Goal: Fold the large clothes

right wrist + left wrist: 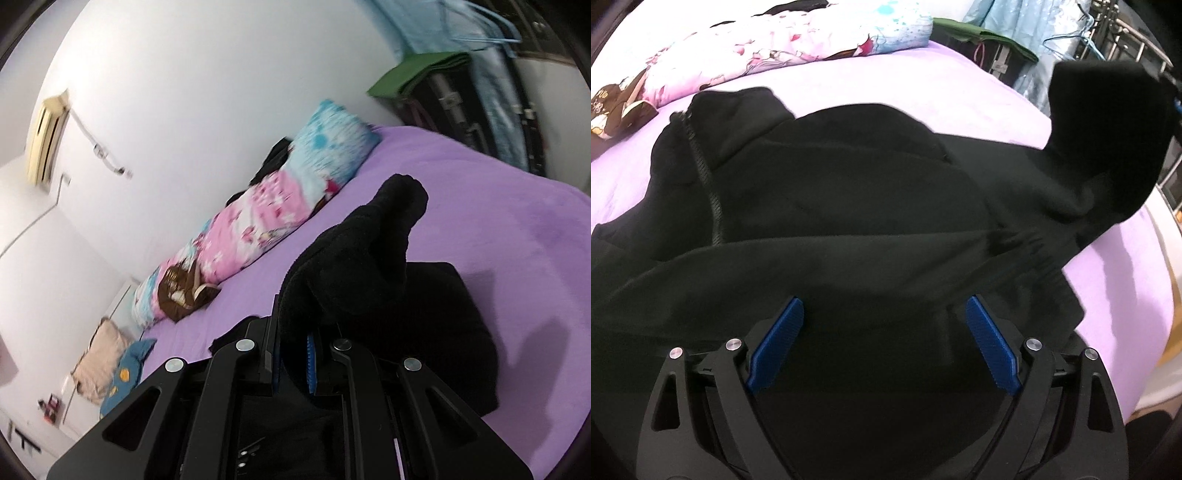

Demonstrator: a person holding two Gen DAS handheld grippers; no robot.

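Left claw [884,314] wide open over black hoodie [831,192], right claw [291,354] pinching its sleeve, purple bed [480,206].

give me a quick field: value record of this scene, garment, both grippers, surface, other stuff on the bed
garment: black zip hoodie, spread on the bed
left gripper: open, above the hoodie's near part
right gripper: shut on a lifted sleeve
surface: purple bedsheet
other items: patterned pink and blue quilt along the wall side
fold state: sleeve raised, not yet laid across the body

Bright even light, fisheye-warped edges, slight motion blur.
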